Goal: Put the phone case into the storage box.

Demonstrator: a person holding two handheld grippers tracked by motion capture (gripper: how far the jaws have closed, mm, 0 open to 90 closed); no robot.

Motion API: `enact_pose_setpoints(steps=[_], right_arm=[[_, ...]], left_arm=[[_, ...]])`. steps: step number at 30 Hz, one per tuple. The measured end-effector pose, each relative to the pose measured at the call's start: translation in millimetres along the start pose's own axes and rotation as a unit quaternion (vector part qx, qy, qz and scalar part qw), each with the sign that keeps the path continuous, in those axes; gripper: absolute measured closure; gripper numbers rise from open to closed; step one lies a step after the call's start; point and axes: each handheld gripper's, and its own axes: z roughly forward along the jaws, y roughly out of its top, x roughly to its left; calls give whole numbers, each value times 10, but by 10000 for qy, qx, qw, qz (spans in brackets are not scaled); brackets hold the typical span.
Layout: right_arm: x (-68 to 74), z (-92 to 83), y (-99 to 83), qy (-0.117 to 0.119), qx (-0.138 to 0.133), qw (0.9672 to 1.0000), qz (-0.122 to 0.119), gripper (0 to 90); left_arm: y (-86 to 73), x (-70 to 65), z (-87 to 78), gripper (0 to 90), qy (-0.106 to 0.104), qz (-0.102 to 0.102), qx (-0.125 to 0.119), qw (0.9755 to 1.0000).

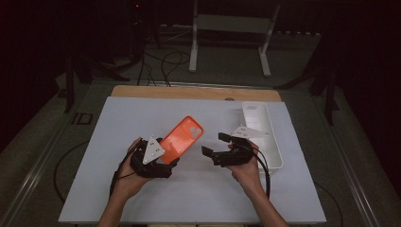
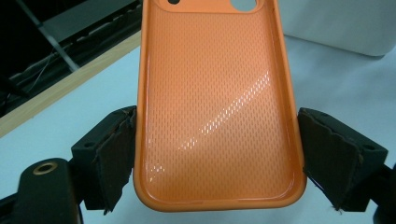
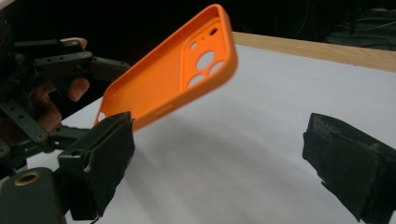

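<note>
Left gripper (image 1: 166, 161), lower left of centre in the high view, is clamping the orange phone case (image 1: 182, 138) across its width near the bottom end. In the left gripper view both pads are pressing the case's long edges (image 2: 215, 98), open inner face toward the camera. The case is hanging above the white table mat (image 1: 142, 123), slanting up toward frame centre, camera cut-outs at the far end. Right gripper (image 1: 215, 145), right of centre, is standing spread with nothing between its jaws, just beside the case. White tray (image 1: 274, 151) is sitting at far right. Judged light, flexible, glossy and likely slippery; side rails look the best place to pinch.
</note>
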Motion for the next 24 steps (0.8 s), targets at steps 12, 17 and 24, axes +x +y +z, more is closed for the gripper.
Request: enact_pose_setpoints(steps=[12,17,24], right_arm=[[17,185,87,224,75,9997,90,90],[20,249,101,383,100,9991,175,90],[20,323,101,693,259,9967,348,122]], left_arm=[[71,-103,-31,165,-107,156,-104,9998],[104,-151,-44,165,-175,266,-135,9994],[110,-182,-29,164,-265,284,-168,9991]])
